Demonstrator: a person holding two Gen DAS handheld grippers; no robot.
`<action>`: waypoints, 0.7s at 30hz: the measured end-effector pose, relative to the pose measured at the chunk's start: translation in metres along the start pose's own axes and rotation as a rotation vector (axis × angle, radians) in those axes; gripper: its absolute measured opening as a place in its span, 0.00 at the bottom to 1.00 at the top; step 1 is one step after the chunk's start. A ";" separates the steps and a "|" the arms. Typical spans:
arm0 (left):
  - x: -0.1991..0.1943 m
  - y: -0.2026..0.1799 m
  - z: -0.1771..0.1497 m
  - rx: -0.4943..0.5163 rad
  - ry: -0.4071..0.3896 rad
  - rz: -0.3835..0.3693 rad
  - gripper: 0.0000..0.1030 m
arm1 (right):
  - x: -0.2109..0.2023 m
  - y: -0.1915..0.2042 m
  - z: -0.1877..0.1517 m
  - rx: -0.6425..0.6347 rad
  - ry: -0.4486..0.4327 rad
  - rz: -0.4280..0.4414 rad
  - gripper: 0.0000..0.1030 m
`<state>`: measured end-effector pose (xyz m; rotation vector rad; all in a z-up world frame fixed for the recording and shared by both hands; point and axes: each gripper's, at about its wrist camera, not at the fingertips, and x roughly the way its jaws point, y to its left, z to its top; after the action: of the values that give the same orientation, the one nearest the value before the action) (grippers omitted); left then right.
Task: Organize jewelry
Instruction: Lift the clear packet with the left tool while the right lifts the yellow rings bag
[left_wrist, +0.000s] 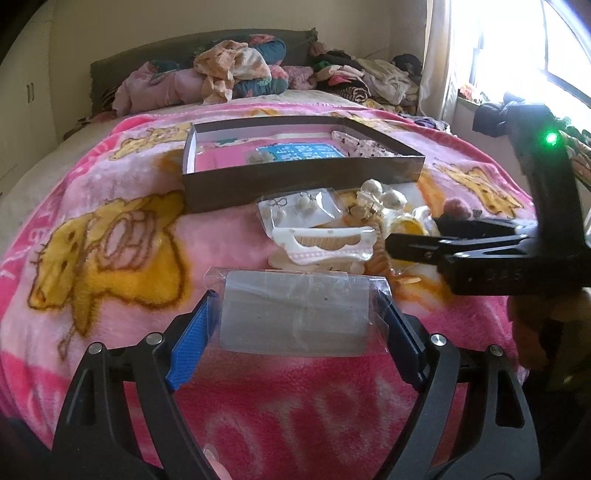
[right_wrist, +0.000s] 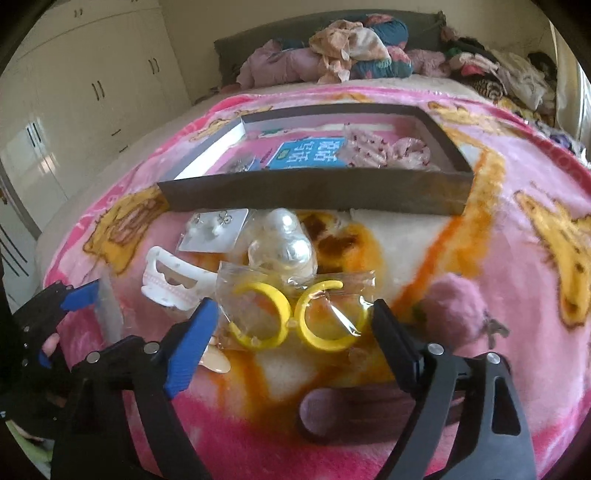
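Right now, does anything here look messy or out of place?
Yes: packets of yellow hoop earrings, pearl pieces and a white hair clip lie heaped on the pink blanket, outside the dark shallow box.

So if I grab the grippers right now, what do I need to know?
Left gripper: jaws shut on a clear packet with a grey card, held above the blanket.
Right gripper: jaws open around the bagged yellow hoop earrings, not gripping.
Dark box: already holds a blue card and some pink pieces.
Left on the blanket: the earring card, white hair clip, pearl bag, pink pompom.
To do: box the packet, then the rest.
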<state>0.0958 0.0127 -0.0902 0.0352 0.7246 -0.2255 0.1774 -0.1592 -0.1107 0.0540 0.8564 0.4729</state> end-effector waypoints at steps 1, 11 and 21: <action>-0.001 0.001 0.000 -0.002 -0.003 -0.002 0.73 | 0.000 -0.001 0.000 0.005 -0.002 0.005 0.73; -0.005 0.003 0.004 -0.012 -0.021 -0.012 0.73 | -0.019 -0.015 0.002 0.041 -0.051 0.035 0.39; -0.010 -0.002 0.010 -0.006 -0.039 -0.017 0.73 | -0.046 -0.016 0.004 0.024 -0.118 0.035 0.28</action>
<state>0.0947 0.0111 -0.0765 0.0192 0.6869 -0.2399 0.1605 -0.1920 -0.0790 0.1182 0.7465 0.4878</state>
